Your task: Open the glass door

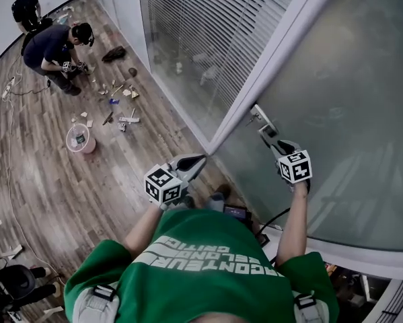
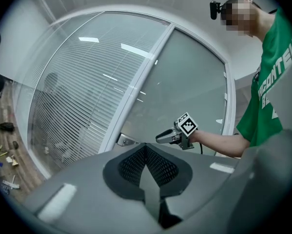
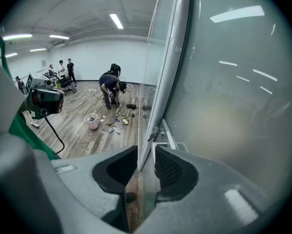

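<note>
The glass door [image 1: 342, 106] is a frosted pane in a white frame [image 1: 255, 79], with a small metal handle [image 1: 258, 115] near its edge. My right gripper [image 1: 267, 133] points down at that handle from just below it. Its jaws stand open. In the right gripper view, the right gripper [image 3: 146, 156] has the door's white edge [image 3: 171, 82] running up through the gap, and no pad presses on it. The handle [image 3: 155, 133] lies just beyond the tips. My left gripper [image 1: 198, 161] is held level, left of the door frame, shut and empty. In its own view, the left gripper [image 2: 146, 147] faces the handle [image 2: 126, 140].
Left of the door runs a glass wall with blinds [image 1: 201, 39]. On the wood floor a person [image 1: 53, 49] crouches among several scattered tools [image 1: 117, 93], with a pink bucket [image 1: 80, 140] nearby. A dark chair [image 1: 13, 284] stands at the lower left.
</note>
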`<state>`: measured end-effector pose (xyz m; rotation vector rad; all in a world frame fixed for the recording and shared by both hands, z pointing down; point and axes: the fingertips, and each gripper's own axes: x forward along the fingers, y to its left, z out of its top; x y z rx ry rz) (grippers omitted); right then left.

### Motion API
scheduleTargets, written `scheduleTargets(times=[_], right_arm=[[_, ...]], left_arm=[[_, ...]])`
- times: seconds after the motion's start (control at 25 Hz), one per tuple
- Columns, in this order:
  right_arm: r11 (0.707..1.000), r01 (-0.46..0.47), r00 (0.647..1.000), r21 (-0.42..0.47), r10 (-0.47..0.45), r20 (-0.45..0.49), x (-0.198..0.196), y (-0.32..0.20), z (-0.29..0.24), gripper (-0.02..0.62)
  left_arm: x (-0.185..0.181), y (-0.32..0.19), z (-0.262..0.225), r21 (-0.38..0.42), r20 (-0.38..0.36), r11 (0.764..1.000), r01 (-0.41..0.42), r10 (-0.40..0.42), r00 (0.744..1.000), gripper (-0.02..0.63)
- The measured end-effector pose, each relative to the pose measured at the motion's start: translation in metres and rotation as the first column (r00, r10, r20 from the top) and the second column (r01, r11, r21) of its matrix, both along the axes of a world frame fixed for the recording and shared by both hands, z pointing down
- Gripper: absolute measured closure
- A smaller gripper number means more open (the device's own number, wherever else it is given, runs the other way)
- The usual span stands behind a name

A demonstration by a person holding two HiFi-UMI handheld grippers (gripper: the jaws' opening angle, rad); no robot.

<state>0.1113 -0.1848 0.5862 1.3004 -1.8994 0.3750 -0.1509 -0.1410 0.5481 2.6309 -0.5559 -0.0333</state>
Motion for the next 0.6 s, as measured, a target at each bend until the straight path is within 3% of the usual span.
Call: scheduleTargets(times=[0.28,0.6], right_arm=[[0.98,0.002,0.995,-0.198,-0.021,-0.098,0.007,-0.034,0.062,0.471],[0.951,-0.029,0.989,-0.308,-0.018,-0.147,0.017,-0.056,0.102,0.471]], left_arm=[[-0.001,-0.013,0.0,0.012,0.011,1.0,0.024,-0.024,1.0,0.589],[0.015,-0.024,-0.001,0.014,0.025,0.999,0.03,-0.03,0.999,0.59]])
